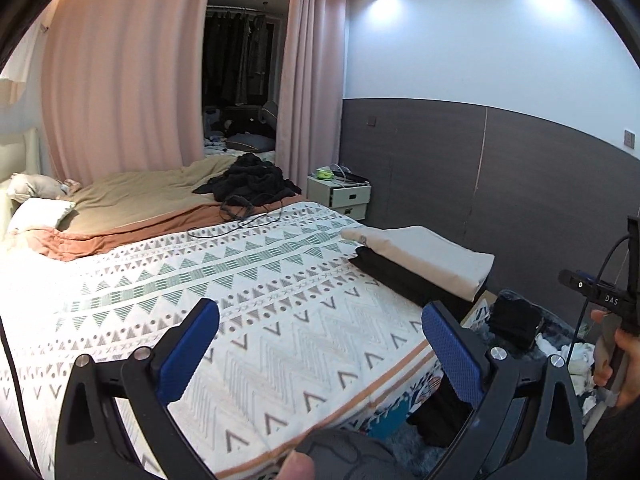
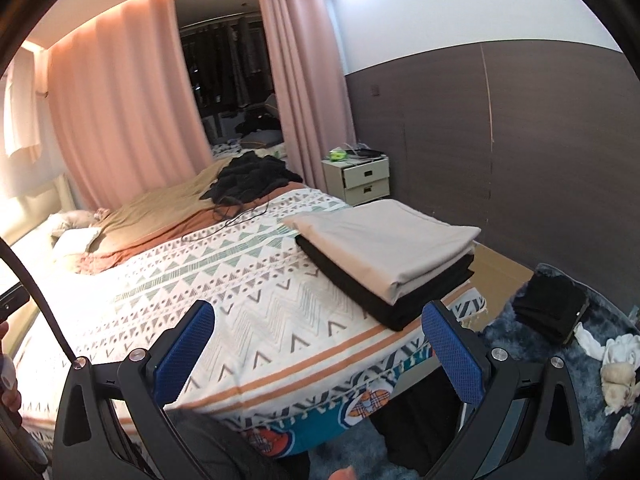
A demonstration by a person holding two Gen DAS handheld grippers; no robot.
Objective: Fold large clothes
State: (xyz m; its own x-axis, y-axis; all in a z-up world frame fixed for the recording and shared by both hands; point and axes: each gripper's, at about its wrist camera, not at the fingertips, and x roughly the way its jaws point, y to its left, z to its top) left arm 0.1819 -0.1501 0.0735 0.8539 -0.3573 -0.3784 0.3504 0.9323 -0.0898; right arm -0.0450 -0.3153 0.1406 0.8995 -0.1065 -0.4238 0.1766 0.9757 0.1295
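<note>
A: Where's the task item sitting?

B: Folded stack is lying at the bed's foot-end corner, on the patterned blanket. Beige piece is sitting on top of a black one, edges roughly flush. My read: it's being parked at that corner to keep the blanket's middle free as the folding surface.

A: Orientation?

B: Long axis is running along the bed's side edge, from the foot corner toward the nightstand. Fold edge of the beige piece is facing the bed's centre; layered open edges are facing the foot end.

A: Jaws?

B: Left gripper is hanging wide open, holding nothing, hovering over the blanket short of the stack. Right gripper is doing the same: fully spread, empty, stack just beyond its right finger.

A: Next candidate?

B: Likely the black crumpled heap, lying well beyond the stack toward the pillows, with a cable trailing from it. Another dark item is lying on the rug, past the stack's corner.
</note>
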